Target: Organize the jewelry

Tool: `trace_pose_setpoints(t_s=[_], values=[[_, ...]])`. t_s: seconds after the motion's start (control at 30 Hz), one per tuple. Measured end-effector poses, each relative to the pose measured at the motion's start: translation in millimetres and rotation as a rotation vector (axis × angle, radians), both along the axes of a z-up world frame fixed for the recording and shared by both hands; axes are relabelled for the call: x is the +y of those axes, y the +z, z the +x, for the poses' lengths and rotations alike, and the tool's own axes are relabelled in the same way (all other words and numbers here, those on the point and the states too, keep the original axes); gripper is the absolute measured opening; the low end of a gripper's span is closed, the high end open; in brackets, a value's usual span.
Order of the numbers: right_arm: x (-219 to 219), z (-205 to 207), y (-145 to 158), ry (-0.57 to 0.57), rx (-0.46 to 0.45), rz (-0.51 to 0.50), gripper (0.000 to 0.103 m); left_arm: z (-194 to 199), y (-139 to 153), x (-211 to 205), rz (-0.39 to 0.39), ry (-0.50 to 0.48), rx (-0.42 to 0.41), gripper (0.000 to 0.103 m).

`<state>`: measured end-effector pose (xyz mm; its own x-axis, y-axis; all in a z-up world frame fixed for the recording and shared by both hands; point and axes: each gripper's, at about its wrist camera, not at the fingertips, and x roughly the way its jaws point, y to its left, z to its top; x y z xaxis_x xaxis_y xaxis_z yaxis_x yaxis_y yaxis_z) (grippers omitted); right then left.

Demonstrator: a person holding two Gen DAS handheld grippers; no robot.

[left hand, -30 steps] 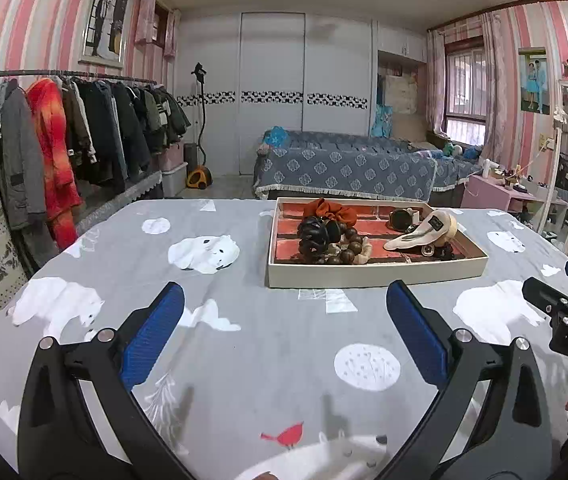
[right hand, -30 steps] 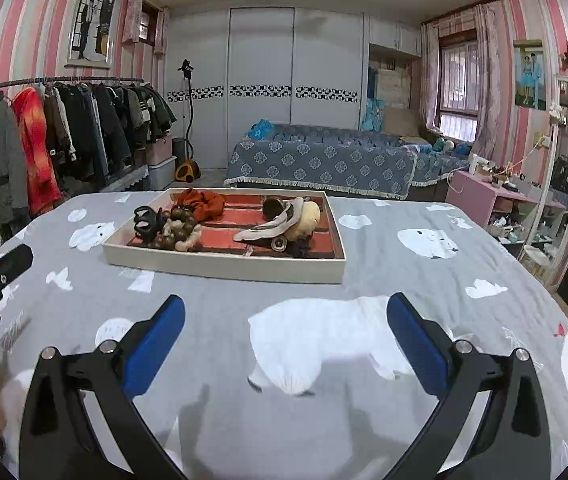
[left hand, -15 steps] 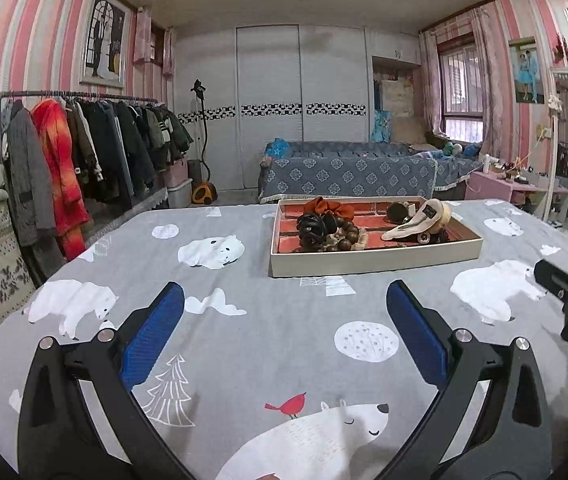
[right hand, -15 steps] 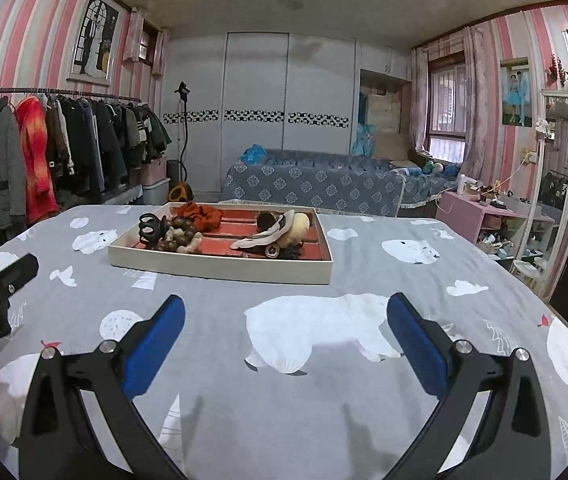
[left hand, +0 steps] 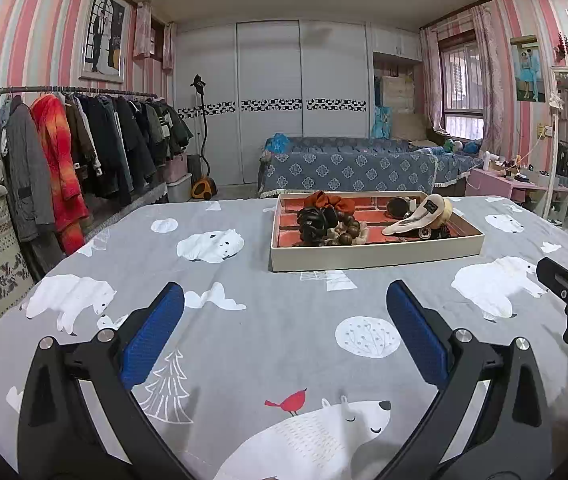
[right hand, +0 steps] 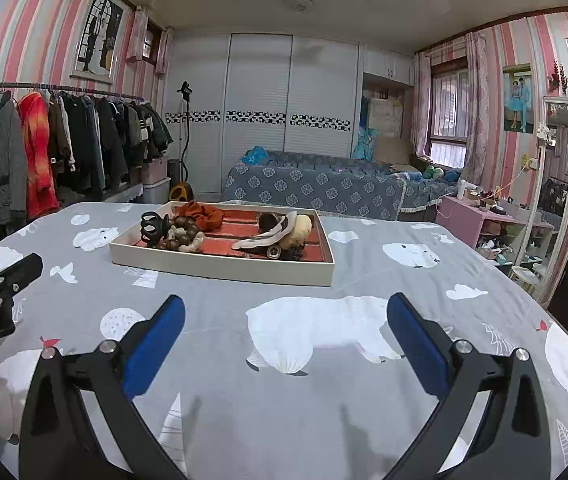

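Both our grippers, left gripper point(left hand: 284, 316) and right gripper point(right hand: 284, 320), hold jaws apart, empty; the jewelry tray point(left hand: 375, 256) sits well ahead on the worktop. Tangled beads point(left hand: 343, 232) could drag neighbours out.

Left gripper point(left hand: 284, 304): jaws spread wide, blue pads point(left hand: 152, 332) facing inward, nothing between them, held low and level. Right gripper point(right hand: 285, 316): jaws likewise spread wide, blue pads point(right hand: 417, 344) bare, nothing gripped. The two are held side by side, apart, each visible at the edge of the other's view.
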<state>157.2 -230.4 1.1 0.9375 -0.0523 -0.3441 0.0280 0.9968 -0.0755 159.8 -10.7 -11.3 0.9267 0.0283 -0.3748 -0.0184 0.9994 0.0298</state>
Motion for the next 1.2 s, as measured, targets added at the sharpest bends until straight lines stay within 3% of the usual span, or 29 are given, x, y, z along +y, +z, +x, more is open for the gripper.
trace_pose_setpoints(t_s=[1.2], values=[[-2.5,1.3,0.8,-0.005,0.007,0.01,0.099,-0.5,4.3,4.7,-0.003,0.012,-0.004,0.098]])
